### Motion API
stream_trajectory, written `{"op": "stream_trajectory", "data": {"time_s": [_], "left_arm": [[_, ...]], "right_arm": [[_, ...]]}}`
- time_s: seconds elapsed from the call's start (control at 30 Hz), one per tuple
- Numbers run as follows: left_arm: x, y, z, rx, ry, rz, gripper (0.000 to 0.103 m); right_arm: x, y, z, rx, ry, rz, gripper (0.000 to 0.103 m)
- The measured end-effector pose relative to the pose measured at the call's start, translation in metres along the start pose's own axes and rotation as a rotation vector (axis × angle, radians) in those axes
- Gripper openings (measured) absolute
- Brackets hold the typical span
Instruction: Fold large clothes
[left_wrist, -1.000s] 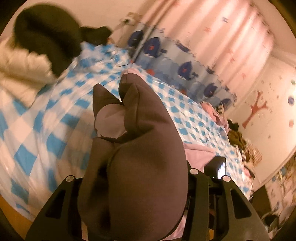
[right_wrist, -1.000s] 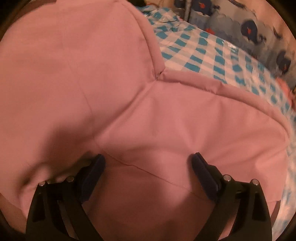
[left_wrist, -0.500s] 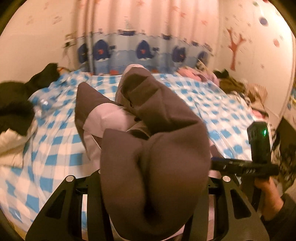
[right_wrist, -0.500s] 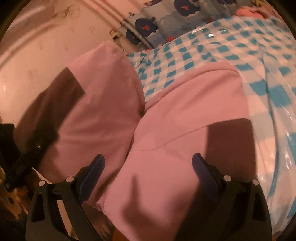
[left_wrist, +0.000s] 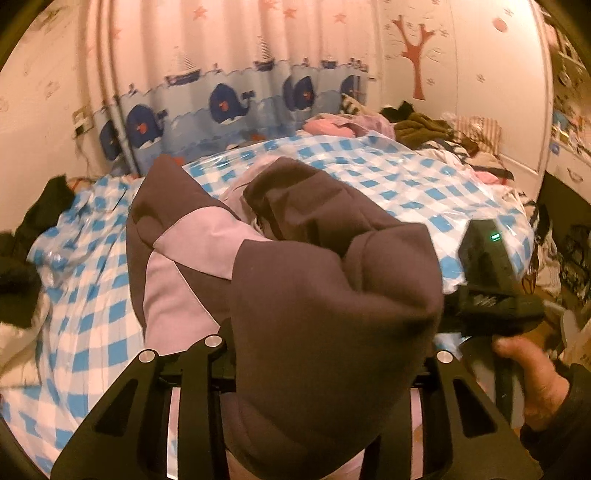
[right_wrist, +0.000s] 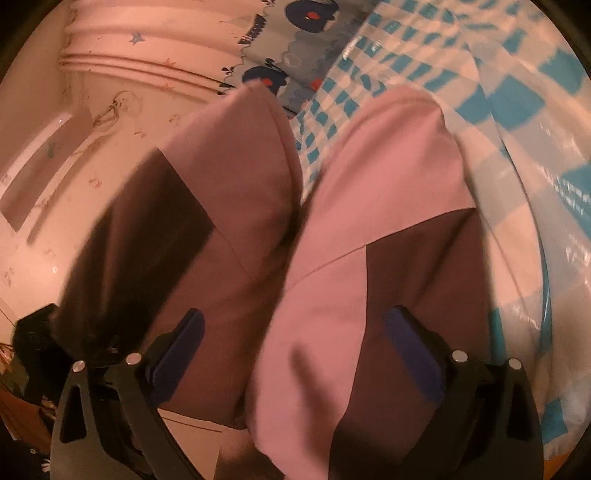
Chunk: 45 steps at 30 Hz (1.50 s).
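Closest to me on the left wrist camera, my left gripper (left_wrist: 325, 369) is clamped on a thick bunch of the brown and pink garment (left_wrist: 280, 266); its jaws have just been closing, with the cloth wadded between them and bulging up over the fingers so that the pads are hidden. On the right wrist camera my right gripper (right_wrist: 295, 354) has the same garment (right_wrist: 373, 280) draped between and over its blue pads (right_wrist: 413, 354), which stand wide apart; I cannot tell whether they are pressing on the fabric or only have it lying across them. The garment hangs in two lobes there, each pink with a dark brown panel. On the left camera I see the person's right hand (left_wrist: 528, 376) at the edge, holding the other gripper's black handle, with a green light glowing on its body. Beyond the lifted cloth lies the blue and white checked bed cover (left_wrist: 85, 280), glossy as if under plastic. Dark clothes (left_wrist: 22, 266) sit at its left edge and a heap of mixed clothes (left_wrist: 413, 125) at the far right. Behind the bed hangs the whale-print curtain (left_wrist: 229, 107), with a red tree sticker (left_wrist: 415, 48) on the wall to its right.
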<state>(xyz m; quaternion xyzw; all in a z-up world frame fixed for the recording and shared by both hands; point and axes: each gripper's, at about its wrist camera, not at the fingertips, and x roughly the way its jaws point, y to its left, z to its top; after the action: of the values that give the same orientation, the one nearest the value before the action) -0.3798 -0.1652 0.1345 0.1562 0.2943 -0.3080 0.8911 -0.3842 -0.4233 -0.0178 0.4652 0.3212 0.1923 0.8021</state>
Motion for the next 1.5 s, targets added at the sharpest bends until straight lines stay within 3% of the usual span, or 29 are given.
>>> {"op": "stream_trajectory", "data": {"time_s": [0.23, 0.33, 0.4, 0.47, 0.53, 0.63, 0.7, 0.8, 0.83, 0.87, 0.9, 1.0, 1.07, 1.17, 1.27, 1.33, 1.4, 1.47, 1.5], "left_arm": [[0.037, -0.092, -0.004, 0.23, 0.043, -0.041, 0.035], [0.059, -0.12, -0.013, 0.295, 0.08, -0.048, 0.035], [0.068, -0.131, -0.019, 0.315, 0.096, -0.051, 0.037], [0.076, -0.143, -0.027, 0.356, 0.115, -0.043, 0.038], [0.082, -0.151, -0.033, 0.383, 0.13, -0.041, 0.039], [0.091, -0.164, -0.038, 0.41, 0.152, -0.034, 0.042], [0.094, -0.169, -0.042, 0.425, 0.158, -0.026, 0.043], [0.093, -0.173, -0.044, 0.444, 0.156, -0.015, 0.048], [0.091, -0.173, -0.045, 0.447, 0.152, -0.017, 0.052], [0.089, -0.172, -0.045, 0.448, 0.147, -0.024, 0.054], [0.087, -0.17, -0.044, 0.449, 0.145, -0.032, 0.056], [0.071, -0.164, -0.043, 0.458, 0.139, -0.077, 0.058], [0.046, -0.15, -0.037, 0.406, 0.154, -0.166, 0.058], [0.01, -0.107, -0.017, 0.237, 0.144, -0.306, 0.058], [0.004, -0.061, 0.009, 0.092, 0.089, -0.272, 0.06], [0.027, -0.029, 0.025, -0.03, 0.078, -0.248, 0.061], [0.061, -0.018, 0.03, -0.088, 0.128, -0.263, 0.06], [0.102, -0.022, 0.021, -0.125, 0.246, -0.336, 0.06], [0.112, -0.025, 0.018, -0.121, 0.266, -0.332, 0.06]], "right_arm": [[-0.031, -0.017, -0.008, 0.134, 0.004, 0.121, 0.096], [-0.063, -0.041, 0.001, 0.164, -0.05, -0.033, 0.096], [-0.102, -0.06, 0.013, 0.217, -0.154, -0.145, 0.096], [-0.129, -0.052, 0.031, 0.143, -0.214, -0.216, 0.096], [-0.136, -0.027, 0.053, 0.022, -0.215, -0.267, 0.096], [-0.112, 0.032, 0.09, -0.222, -0.137, -0.362, 0.096], [-0.072, 0.075, 0.106, -0.407, -0.04, -0.42, 0.096], [-0.008, 0.108, 0.102, -0.601, 0.093, -0.532, 0.096], [0.011, 0.109, 0.098, -0.645, 0.13, -0.601, 0.096], [0.029, 0.105, 0.093, -0.701, 0.17, -0.725, 0.096], [0.036, 0.099, 0.087, -0.722, 0.201, -0.761, 0.096], [0.043, 0.067, 0.085, -0.654, 0.251, -0.753, 0.096], [0.033, 0.062, 0.078, -0.646, 0.228, -0.758, 0.096], [0.017, 0.06, 0.07, -0.61, 0.205, -0.745, 0.096], [0.006, 0.05, 0.067, -0.553, 0.181, -0.721, 0.096], [0.003, 0.043, 0.065, -0.51, 0.171, -0.697, 0.096], [0.004, 0.04, 0.066, -0.495, 0.168, -0.688, 0.096], [0.005, 0.037, 0.065, -0.491, 0.167, -0.688, 0.096], [0.006, 0.035, 0.065, -0.492, 0.173, -0.695, 0.096]]}}
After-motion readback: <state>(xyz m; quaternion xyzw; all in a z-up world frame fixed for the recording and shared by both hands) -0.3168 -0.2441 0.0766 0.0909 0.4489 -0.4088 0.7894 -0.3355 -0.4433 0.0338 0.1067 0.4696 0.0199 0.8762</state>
